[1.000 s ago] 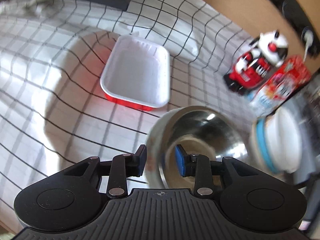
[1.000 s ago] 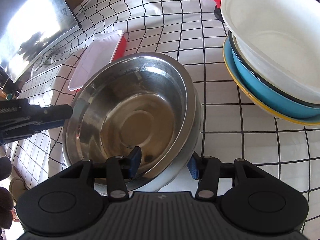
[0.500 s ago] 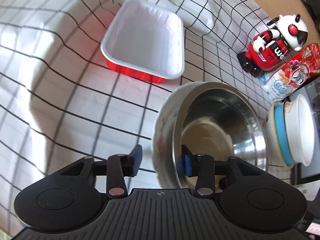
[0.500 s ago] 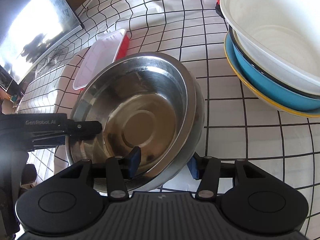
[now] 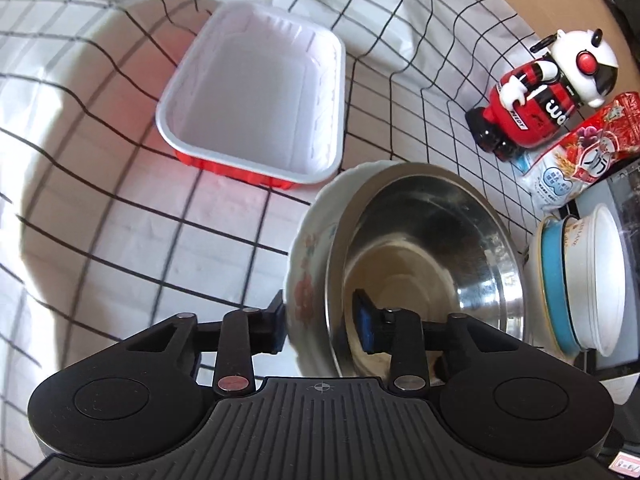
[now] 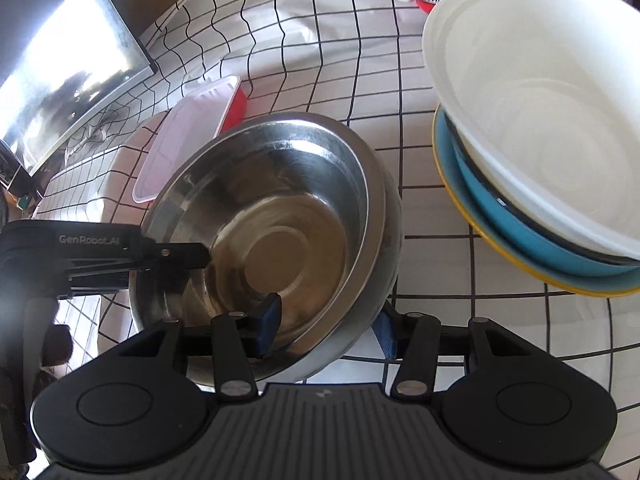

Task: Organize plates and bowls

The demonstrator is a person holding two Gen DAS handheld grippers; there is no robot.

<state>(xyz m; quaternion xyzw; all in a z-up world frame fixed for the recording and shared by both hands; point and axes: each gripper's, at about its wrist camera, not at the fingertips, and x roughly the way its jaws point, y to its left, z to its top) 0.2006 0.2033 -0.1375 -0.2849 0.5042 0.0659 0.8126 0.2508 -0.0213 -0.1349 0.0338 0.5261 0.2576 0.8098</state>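
A steel bowl sits nested inside a white floral ceramic bowl. My left gripper straddles their near rims, one finger outside the floral bowl and one inside the steel bowl, jaws close on the rims. My right gripper straddles the opposite rim the same way, jaws wide apart. The left gripper's finger also shows in the right wrist view. A stack of a white bowl, a blue bowl and a yellow plate stands to the right.
A white tray with red outside lies on the checked tablecloth beyond the bowls. A red and white toy figure and a snack packet stand at the back. A dark screen is far left.
My left gripper has moved onto the bowls' rim, now straddling the floral and steel bowls with narrower jaws. The right gripper stays on the opposite rim.
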